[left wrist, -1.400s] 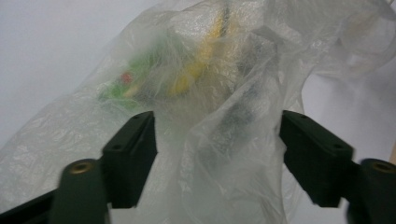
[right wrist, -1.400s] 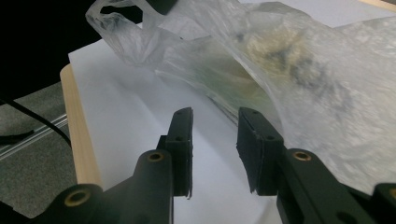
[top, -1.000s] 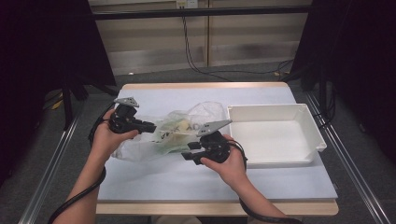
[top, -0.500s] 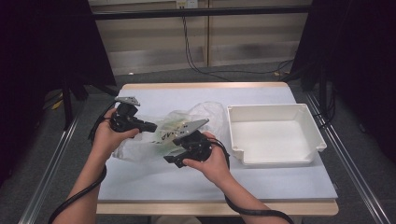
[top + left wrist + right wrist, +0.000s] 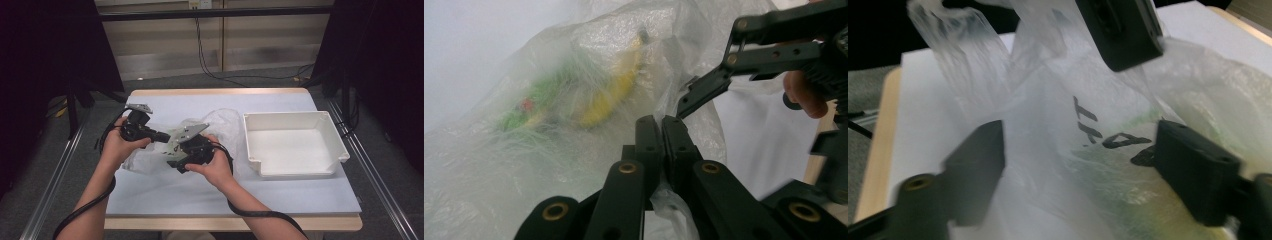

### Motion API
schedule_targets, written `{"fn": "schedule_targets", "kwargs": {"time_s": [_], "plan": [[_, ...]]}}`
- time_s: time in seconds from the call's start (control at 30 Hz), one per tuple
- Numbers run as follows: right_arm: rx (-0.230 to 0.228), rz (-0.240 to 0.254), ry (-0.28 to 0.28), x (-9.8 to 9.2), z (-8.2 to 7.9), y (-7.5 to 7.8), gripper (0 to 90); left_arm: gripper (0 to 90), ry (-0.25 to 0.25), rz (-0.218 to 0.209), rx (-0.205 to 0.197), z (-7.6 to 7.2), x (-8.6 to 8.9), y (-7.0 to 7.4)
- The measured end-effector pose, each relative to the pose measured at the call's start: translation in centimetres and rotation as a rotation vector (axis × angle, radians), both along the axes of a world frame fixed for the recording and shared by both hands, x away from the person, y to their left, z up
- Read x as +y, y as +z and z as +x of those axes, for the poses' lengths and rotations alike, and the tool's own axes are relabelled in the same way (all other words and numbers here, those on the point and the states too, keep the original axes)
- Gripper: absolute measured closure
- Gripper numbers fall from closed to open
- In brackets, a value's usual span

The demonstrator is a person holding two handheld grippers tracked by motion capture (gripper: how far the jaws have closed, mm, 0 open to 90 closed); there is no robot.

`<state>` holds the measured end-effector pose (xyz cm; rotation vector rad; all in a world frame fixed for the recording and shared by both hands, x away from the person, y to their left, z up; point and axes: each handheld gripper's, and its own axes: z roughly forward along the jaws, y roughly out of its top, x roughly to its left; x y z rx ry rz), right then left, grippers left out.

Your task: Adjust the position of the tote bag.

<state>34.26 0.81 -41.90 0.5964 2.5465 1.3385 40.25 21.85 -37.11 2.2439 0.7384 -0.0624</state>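
Note:
A clear plastic bag (image 5: pixel 222 122) lies crumpled on the table, and through its film I see a yellow banana (image 5: pixel 616 90) and something green (image 5: pixel 536 97). My left gripper (image 5: pixel 661 125) is shut on a fold of the bag's film and holds that edge up. In the high view the left gripper (image 5: pixel 164 136) points right, towards my right gripper (image 5: pixel 176 150) close beside it. The right gripper (image 5: pixel 1083 170) has just been opening its jaws. They stand wide apart around the bag (image 5: pixel 1058 165), near black marker writing (image 5: pixel 1108 135), with the pads off the film.
A white rectangular tray (image 5: pixel 252 145) sits to the right of the bag, near the table's right edge. The table (image 5: pixel 165 190) has a pale blue top with a wooden rim. Dark curtains and floor cables lie beyond it.
My right hand has moved left across the bag, up to the left gripper, and its jaws stand wider apart. The left hand has kept its place and its grip.

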Motion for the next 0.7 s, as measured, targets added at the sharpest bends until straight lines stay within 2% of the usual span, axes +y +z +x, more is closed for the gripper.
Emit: {"fn": "schedule_targets", "kwargs": {"time_s": [0.03, 0.1, 0.2, 0.27, 0.33, 0.43, 0.5, 0.6, 0.7], "plan": [[0.006, -0.007, -0.003, 0.1, 0.1, -0.2, 40.1, 87.3, -0.008, 0.017, -0.003, 0.1, 0.1, 0.0], [0.04, -0.035, -0.011, 0.1, 0.5, -0.8, 45.4, 87.4, 0.004, 0.0, 0.003, 0.2, 0.1, -0.2], [0.071, -0.063, -0.02, 0.1, 0.7, -1.6, 64.2, 87.6, 0.008, 0.006, 0.006, 0.4, 0.3, -0.2], [0.096, -0.055, 0.0, 0.0, 0.6, -1.9, 79.1, 87.7, 0.015, 0.007, -0.004, 0.5, 0.2, -0.2], [0.112, -0.039, 0.016, 0.0, 0.4, -2.1, 88.8, 87.8, 0.016, 0.006, -0.012, 0.6, 0.0, -0.1], [0.144, -0.034, 0.021, -0.1, -0.1, -2.4, 90.0, 87.9, 0.024, 0.02, -0.03, 0.7, -0.1, 0.2], [0.16, -0.026, 0.028, -0.1, -0.7, -2.8, 90.0, 88.0, 0.024, 0.011, -0.026, 0.9, -0.1, 0.1], [0.15, -0.039, 0.064, 0.1, -1.6, -3.4, 90.0, 88.2, 0.032, 0.019, -0.031, 1.0, 0.0, 0.1], [0.176, -0.025, 0.091, 0.2, -2.5, -3.6, 90.0, 88.3, 0.048, 0.02, -0.043, 1.1, -0.2, 0.0]]}}
